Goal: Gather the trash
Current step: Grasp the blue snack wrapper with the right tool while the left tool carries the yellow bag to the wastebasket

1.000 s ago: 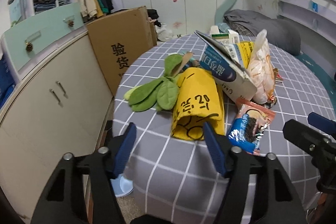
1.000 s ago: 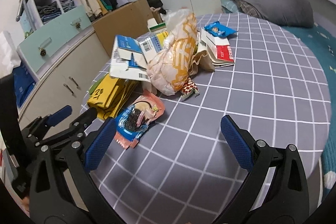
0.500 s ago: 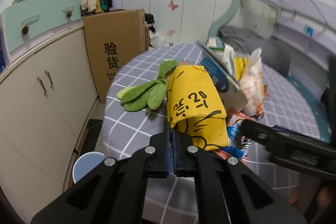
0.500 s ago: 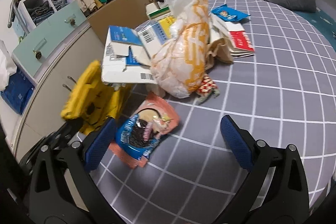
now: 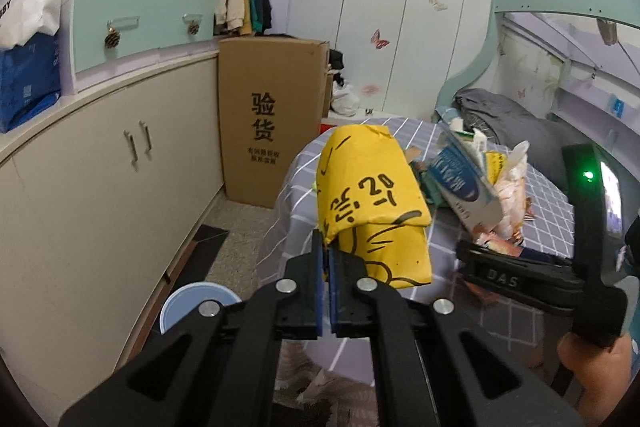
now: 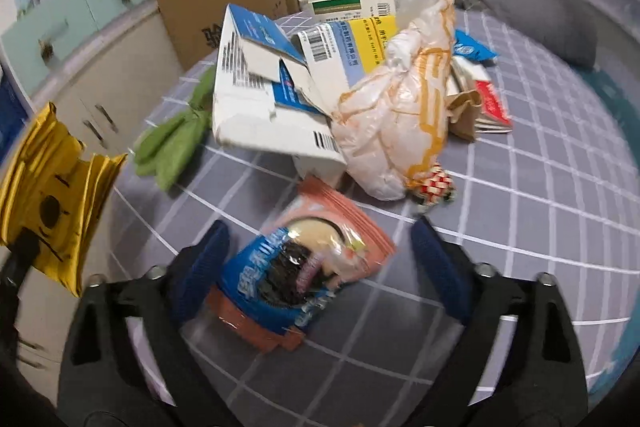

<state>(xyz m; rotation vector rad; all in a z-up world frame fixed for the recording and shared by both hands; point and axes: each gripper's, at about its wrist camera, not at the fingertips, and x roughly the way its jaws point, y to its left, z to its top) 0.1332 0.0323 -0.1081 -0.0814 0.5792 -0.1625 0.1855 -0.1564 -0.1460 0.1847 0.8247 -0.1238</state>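
So the count: one yellow bag (image 5: pixel 370 203), one blue-and-white torn carton (image 6: pixel 260 95), one orange-and-white plastic bag (image 6: pixel 396 123), one blue cookie wrapper (image 6: pixel 276 283) on one pink snack pouch (image 6: pixel 340 219), one green cloth (image 6: pixel 176 139), one checkered candy wrapper (image 6: pixel 434 185), one brown cardboard box (image 5: pixel 272 123).

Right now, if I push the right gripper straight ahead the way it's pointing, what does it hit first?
The right gripper is open, and the blue-and-pink snack wrappers lie between its fingers, so it would meet those first. Beyond them sits the white plastic bag, though depth is hard to judge through the fisheye.
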